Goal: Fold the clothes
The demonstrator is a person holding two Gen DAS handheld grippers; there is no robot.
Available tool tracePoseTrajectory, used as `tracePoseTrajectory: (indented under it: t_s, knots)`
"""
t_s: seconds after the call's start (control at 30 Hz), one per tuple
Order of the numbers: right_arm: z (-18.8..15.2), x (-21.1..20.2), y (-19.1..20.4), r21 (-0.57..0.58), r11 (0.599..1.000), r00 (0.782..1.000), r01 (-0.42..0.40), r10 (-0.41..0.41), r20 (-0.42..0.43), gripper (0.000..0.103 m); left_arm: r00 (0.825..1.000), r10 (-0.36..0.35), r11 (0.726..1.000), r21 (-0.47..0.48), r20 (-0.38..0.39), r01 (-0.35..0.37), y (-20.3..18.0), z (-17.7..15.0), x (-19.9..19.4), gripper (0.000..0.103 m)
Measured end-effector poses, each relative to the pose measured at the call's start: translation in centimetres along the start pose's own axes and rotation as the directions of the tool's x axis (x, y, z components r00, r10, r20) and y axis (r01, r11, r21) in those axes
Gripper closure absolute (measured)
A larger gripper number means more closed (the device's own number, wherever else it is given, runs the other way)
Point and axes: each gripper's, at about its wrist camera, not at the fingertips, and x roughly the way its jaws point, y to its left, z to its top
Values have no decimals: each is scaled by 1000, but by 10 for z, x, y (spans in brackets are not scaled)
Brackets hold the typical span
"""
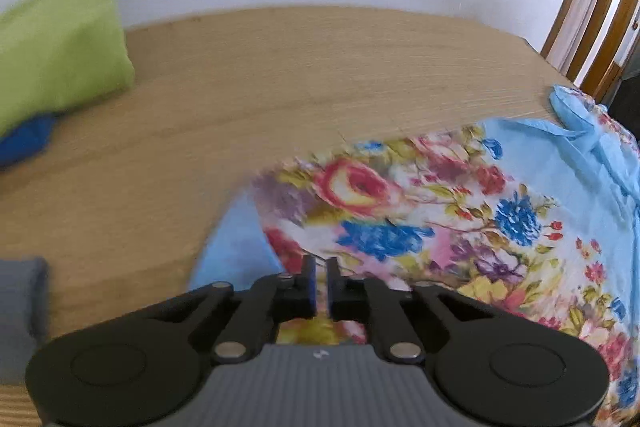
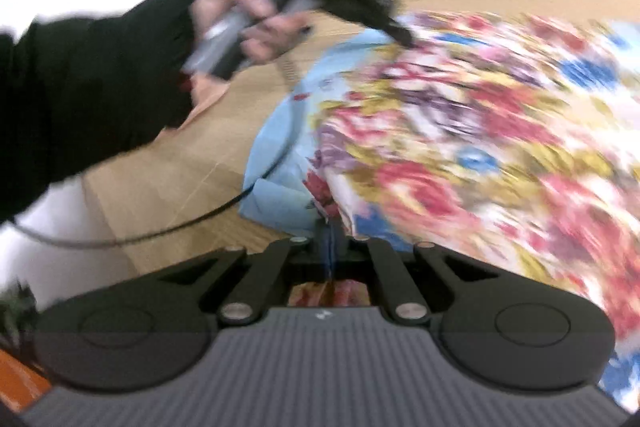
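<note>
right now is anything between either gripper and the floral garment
Nothing visible. The right gripper is shut on the floral garment's edge, and the left gripper sits right at its edge, jaws nearly closed.

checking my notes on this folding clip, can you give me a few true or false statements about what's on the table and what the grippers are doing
1. The flowered garment lies on a wooden table. True.
2. A green folded cloth sits at the far left of the table, by the wall. True.
3. The right gripper is wide open above bare wood. False: it is shut at the near edge of the flowered garment, with fabric at its tips.
4. The left gripper is over the green cloth. False: its tips are at the flowered garment's edge, with only a narrow gap between them.
5. The flowered garment has a plain red underside. False: the part peeking out is light blue.
</note>
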Motion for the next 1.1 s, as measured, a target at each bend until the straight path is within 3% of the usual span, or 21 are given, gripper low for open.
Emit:
tracePoseTrajectory:
  t_s: [0.07, 0.13, 0.2, 0.23, 0.37, 0.4, 0.43, 0.47, 0.5, 0.53, 0.63, 0.73, 0.8, 0.83, 0.93, 1.07, 1.1]
  knots:
    - [-3, -3, -9, 18, 1000, 1000, 14, -14, 4, 100, 998, 59, 995, 82, -12, -58, 0, 5, 0, 62]
    - [-4, -6, -12, 30, 999, 1000, 19, -19, 8, 100, 993, 114, 987, 114, -10, -113, 2, 8, 3, 51]
    - [-6, -8, -13, 30, 999, 1000, 21, -21, 11, 100, 992, 126, 985, 118, -19, -123, 6, 12, 8, 46]
    - [-6, -8, -14, 26, 999, 1000, 21, -22, 12, 100, 993, 113, 988, 111, -29, -109, 6, 11, 12, 39]
    - [-6, -7, -15, 18, 1000, 1000, 15, -15, 10, 100, 996, 60, 995, 79, -68, -55, 4, 11, 29, 31]
    - [-6, -8, -16, 19, 1000, 1000, 13, -13, 10, 100, 996, 48, 997, 71, -75, -43, 3, 11, 33, 33]
    - [-7, -9, -17, 21, 1000, 1000, 11, -12, 9, 100, 997, 42, 997, 60, -69, -38, 2, 12, 33, 51]
    - [-7, -10, -17, 23, 1000, 1000, 10, -10, 9, 100, 997, 36, 998, 50, -63, -33, 2, 14, 33, 80]
    - [-7, -9, -17, 23, 1000, 1000, 10, -10, 10, 100, 998, 28, 999, 38, -58, -26, 1, 15, 33, 98]
    - [-7, -9, -17, 23, 1000, 1000, 11, -11, 11, 100, 998, 8, 1000, 14, -62, -7, 2, 16, 33, 103]
    - [-6, -9, -19, 20, 1000, 1000, 13, -13, 11, 100, 998, -33, 999, -25, -47, 32, 4, 17, 26, 103]
    - [-5, -10, -21, 18, 1000, 1000, 18, -19, 13, 100, 999, -25, 1000, -15, -25, 24, 10, 17, 13, 88]
    - [-6, -11, -23, 28, 1000, 1000, 14, -15, 18, 100, 999, 19, 1000, -2, -47, -19, 16, 17, 13, 68]
    - [-7, -11, -24, 31, 999, 1000, 11, -12, 19, 100, 997, 33, 999, -2, -69, -33, 19, 16, 17, 51]
    - [-6, -11, -25, 33, 999, 1000, 6, -6, 20, 100, 993, 42, 999, 3, -108, -42, 23, 12, 26, 42]
    - [-5, -9, -25, 33, 999, 1000, 2, -3, 18, 100, 994, 55, 995, 93, -99, -46, 4, 6, 33, 16]
    - [-4, -8, -25, 33, 999, 1000, 2, -2, 18, 100, 994, 46, 994, 104, -98, -36, 0, 5, 35, 15]
